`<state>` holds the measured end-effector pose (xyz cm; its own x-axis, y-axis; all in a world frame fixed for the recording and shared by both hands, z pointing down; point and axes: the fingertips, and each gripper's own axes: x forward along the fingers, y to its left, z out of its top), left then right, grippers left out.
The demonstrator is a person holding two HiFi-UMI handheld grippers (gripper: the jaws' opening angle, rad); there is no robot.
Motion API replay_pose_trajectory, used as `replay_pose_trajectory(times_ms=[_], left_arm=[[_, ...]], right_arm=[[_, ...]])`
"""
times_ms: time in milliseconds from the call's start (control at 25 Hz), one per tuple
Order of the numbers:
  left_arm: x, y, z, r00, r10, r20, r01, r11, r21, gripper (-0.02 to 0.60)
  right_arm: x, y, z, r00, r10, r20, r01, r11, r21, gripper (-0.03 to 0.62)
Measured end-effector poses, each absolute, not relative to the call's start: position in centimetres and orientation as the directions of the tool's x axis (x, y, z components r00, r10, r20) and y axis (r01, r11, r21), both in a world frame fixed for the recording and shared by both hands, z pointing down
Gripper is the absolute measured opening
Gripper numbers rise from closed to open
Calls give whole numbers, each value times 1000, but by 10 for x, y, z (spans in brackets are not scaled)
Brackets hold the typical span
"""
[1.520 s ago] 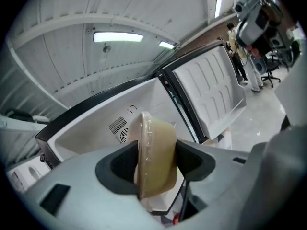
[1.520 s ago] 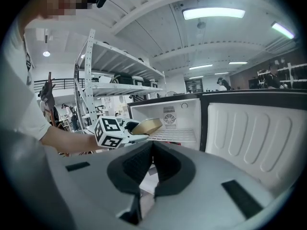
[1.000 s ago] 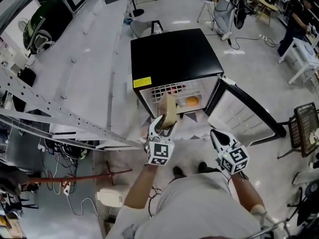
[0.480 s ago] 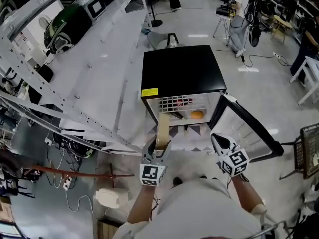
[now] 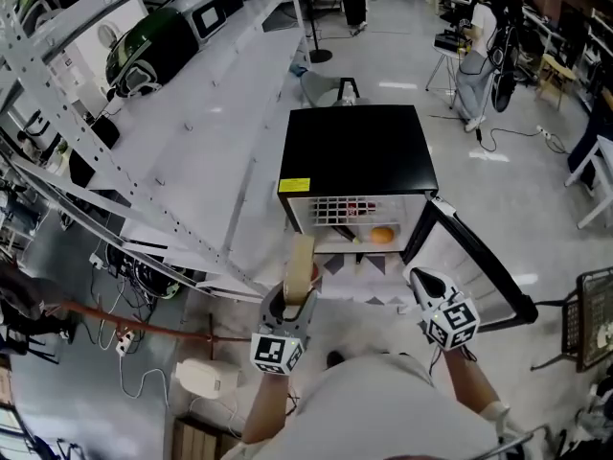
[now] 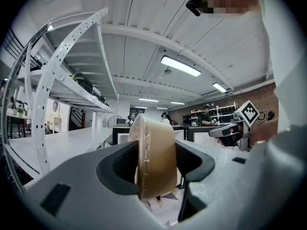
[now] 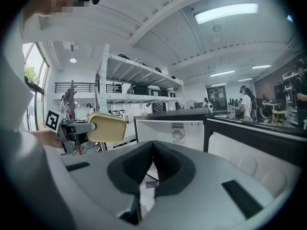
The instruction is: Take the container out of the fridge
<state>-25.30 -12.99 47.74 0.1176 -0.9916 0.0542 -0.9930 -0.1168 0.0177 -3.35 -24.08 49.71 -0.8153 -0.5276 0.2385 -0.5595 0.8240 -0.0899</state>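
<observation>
A tan lidded container [image 5: 302, 264] stands on edge outside the black mini fridge [image 5: 359, 151], in front of its open compartment. My left gripper [image 5: 295, 300] is shut on it; in the left gripper view the container [image 6: 156, 157] fills the gap between both pads of the left gripper [image 6: 156, 166]. My right gripper [image 5: 420, 279] hovers beside the open fridge door [image 5: 479, 271], shut and holding nothing. In the right gripper view the right gripper [image 7: 152, 146] has its jaws pressed together, and the container [image 7: 106, 127] shows off to the left.
An orange [image 5: 382, 235] lies on the fridge's lower level, under a wire shelf [image 5: 350, 205] with a red item. A long white metal rack [image 5: 144, 161] runs along the left. Cables and a red pole [image 5: 134, 324] lie on the floor at lower left.
The container has come out of the fridge opening, down and left toward me, held by the left gripper. The right gripper has stayed near the door.
</observation>
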Motion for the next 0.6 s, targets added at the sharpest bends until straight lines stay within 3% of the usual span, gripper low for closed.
replay_pose_trajectory(times_ms=[600], left_arm=[[-241,-125,476,130,-991,28,-990,-128,55,224]], right_arm=[[-34,-240,490,-841,-503,198,-526,846,-89,6]])
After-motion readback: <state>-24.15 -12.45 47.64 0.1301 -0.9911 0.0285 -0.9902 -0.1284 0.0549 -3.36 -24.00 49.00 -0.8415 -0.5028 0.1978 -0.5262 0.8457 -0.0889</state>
